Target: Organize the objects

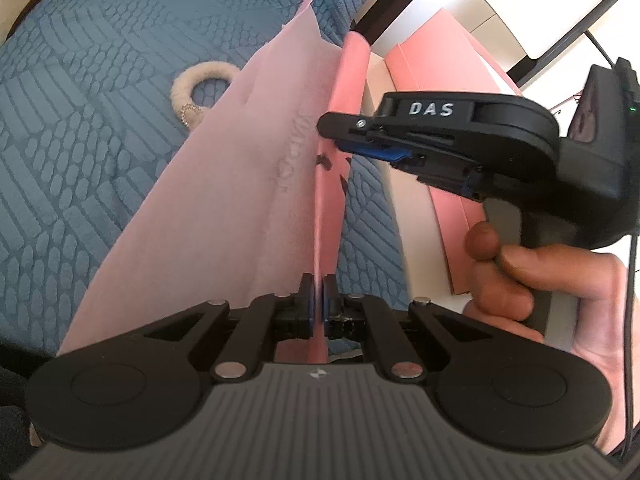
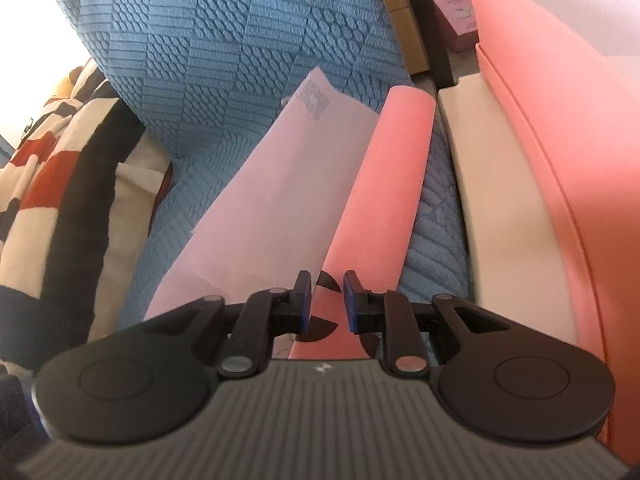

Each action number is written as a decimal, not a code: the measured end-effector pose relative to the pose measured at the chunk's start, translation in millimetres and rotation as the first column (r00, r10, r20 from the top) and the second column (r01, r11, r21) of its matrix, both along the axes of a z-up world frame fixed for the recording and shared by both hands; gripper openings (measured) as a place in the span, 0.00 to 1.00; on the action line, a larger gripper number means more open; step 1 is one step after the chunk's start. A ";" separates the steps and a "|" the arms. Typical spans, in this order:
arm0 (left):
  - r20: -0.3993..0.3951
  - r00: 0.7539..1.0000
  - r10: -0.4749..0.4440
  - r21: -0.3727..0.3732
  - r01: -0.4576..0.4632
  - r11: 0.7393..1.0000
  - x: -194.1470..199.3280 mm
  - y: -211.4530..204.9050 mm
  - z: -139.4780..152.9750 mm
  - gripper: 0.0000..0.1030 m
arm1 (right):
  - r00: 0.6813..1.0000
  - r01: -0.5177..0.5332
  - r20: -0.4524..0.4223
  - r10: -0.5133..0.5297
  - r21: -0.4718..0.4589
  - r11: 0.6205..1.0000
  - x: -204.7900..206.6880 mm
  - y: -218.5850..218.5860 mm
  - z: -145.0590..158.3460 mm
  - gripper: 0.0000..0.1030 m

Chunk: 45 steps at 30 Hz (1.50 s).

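Observation:
My left gripper [image 1: 319, 300] is shut on the near edge of a pink paper bag [image 1: 224, 200] and holds it up over the blue quilted bedspread [image 1: 80, 152]. The bag's darker pink side [image 1: 352, 76] stands beside the pale sheet. My right gripper [image 1: 340, 148] shows at the right of the left wrist view, held by a hand, close to the bag's edge with black markings. In the right wrist view my right gripper [image 2: 326, 304] is open, its jaws either side of the bag's dark pink part [image 2: 384, 184], with the pale pink sheet [image 2: 272, 184] to its left.
A fluffy white ring with a rhinestone clasp [image 1: 200, 88] lies on the bedspread. A pink box [image 2: 552, 128] and a white surface [image 2: 500, 208] stand at the right. A patterned blanket [image 2: 52, 184] lies at the left. A small pink carton [image 2: 452, 4] stands far back.

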<state>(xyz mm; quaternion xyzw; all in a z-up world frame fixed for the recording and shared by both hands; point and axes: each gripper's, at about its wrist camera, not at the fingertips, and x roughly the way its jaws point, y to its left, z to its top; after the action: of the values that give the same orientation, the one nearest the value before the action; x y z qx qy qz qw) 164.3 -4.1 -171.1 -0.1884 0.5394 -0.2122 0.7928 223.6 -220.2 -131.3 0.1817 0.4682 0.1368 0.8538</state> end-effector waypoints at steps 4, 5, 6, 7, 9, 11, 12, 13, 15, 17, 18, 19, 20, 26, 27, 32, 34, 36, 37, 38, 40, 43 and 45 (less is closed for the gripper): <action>0.002 1.000 0.010 -0.005 -0.010 1.000 3.7 0.8 -0.7 0.05 | 1.000 -0.009 -0.022 0.009 0.007 1.000 3.6 1.8 -7.8 0.20; 0.004 1.000 0.012 -0.008 -0.012 1.000 4.1 1.5 0.0 0.05 | 1.000 -0.012 -0.024 0.013 0.005 1.000 4.1 3.0 -9.0 0.20; 0.008 1.000 0.013 -0.007 -0.013 1.000 4.7 1.9 0.8 0.06 | 1.000 -0.014 -0.026 0.014 0.003 1.000 4.4 3.5 -9.8 0.20; 0.013 1.000 0.014 -0.003 -0.014 1.000 4.9 2.1 1.9 0.06 | 1.000 -0.014 -0.027 0.015 0.003 1.000 4.5 3.6 -10.1 0.20; 0.027 1.000 0.014 0.009 -0.015 1.000 5.2 2.1 5.4 0.06 | 0.999 -0.019 -0.028 0.019 0.004 1.000 4.9 4.5 -10.3 0.20; 0.044 0.999 0.016 0.017 -0.017 1.000 5.0 2.7 10.3 0.06 | 0.999 -0.027 -0.029 0.027 0.003 1.000 5.3 5.6 -11.3 0.20; 0.056 0.998 0.018 0.023 -0.019 1.000 4.4 3.1 13.3 0.06 | 0.999 -0.032 -0.030 0.032 0.001 0.999 5.4 6.7 -11.9 0.20; 0.068 0.998 0.019 0.026 -0.021 0.999 4.1 3.7 16.4 0.06 | 0.999 -0.037 -0.031 0.037 -0.002 0.999 5.3 7.5 -12.6 0.20; 0.089 0.996 0.023 0.031 -0.026 0.999 3.2 4.3 21.4 0.06 | 0.999 -0.045 -0.029 0.045 -0.005 0.999 4.9 8.4 -13.1 0.19; 0.115 0.993 0.022 0.042 -0.027 0.999 2.2 4.7 26.5 0.06 | 0.998 -0.047 -0.028 0.047 -0.008 0.999 4.7 8.4 -13.1 0.19; 0.127 0.992 0.024 0.046 -0.030 0.998 1.6 4.5 29.3 0.06 | 0.999 -0.047 -0.029 0.047 -0.008 0.999 4.5 8.2 -13.3 0.19; 0.138 0.990 0.027 0.047 -0.033 0.998 0.9 4.5 31.1 0.06 | 0.998 -0.047 -0.029 0.047 -0.009 0.999 4.5 8.2 -13.3 0.18; 0.150 0.988 0.030 0.050 -0.038 0.998 0.4 5.5 32.5 0.06 | 0.998 -0.047 -0.029 0.047 -0.010 0.999 4.9 8.8 -13.1 0.17; 0.193 0.980 0.038 0.042 -0.047 0.998 1.3 10.7 39.1 0.06 | 0.998 -0.051 -0.029 0.050 -0.012 0.999 4.1 8.1 -13.6 0.17; 0.192 0.981 0.036 0.038 -0.044 0.998 2.1 9.8 38.2 0.06 | 0.998 -0.051 -0.029 0.051 -0.012 0.999 4.2 8.1 -13.6 0.16; 0.165 0.986 -0.023 0.072 0.012 0.997 8.1 -7.6 23.1 0.06 | 0.999 -0.043 -0.032 0.042 -0.006 0.999 3.8 7.0 -14.0 0.16; 0.149 0.988 -0.044 0.094 0.030 0.995 11.3 -14.7 15.7 0.06 | 0.999 -0.037 -0.033 0.037 -0.004 0.999 4.3 6.5 -14.0 0.16; 0.128 0.990 -0.054 0.118 0.039 0.992 13.7 -19.0 7.5 0.06 | 0.999 -0.031 -0.030 0.031 -0.005 0.999 5.7 5.6 -13.6 0.17; 0.115 0.992 -0.056 0.126 0.042 0.991 14.8 -20.4 3.6 0.06 | 0.999 -0.027 -0.028 0.026 -0.007 1.000 6.6 5.2 -13.4 0.17; 0.108 0.993 -0.058 0.130 0.043 0.991 15.2 -21.4 1.1 0.06 | 1.000 -0.021 -0.023 0.020 -0.013 1.000 8.0 4.7 -12.7 0.17; 0.109 0.992 -0.060 0.133 0.045 0.990 16.2 -21.8 1.3 0.06 | 1.000 -0.010 -0.007 0.010 -0.038 0.999 10.5 3.5 -10.6 0.19; 0.099 0.994 -0.050 0.123 0.038 0.992 17.7 -20.4 0.6 0.06 | 1.000 0.012 0.003 -0.012 -0.053 0.999 17.5 -0.9 -9.3 0.19; 0.099 0.994 -0.043 0.121 0.031 0.992 18.2 -19.6 0.9 0.06 | 0.999 0.039 0.014 -0.038 -0.065 0.997 22.7 -4.7 -7.8 0.24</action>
<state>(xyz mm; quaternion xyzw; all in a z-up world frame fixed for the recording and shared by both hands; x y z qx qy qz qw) 182.5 -23.7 -170.1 -0.1196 0.5138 -0.2034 0.8248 246.3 -224.9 -139.1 0.1620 0.4636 0.1061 0.8646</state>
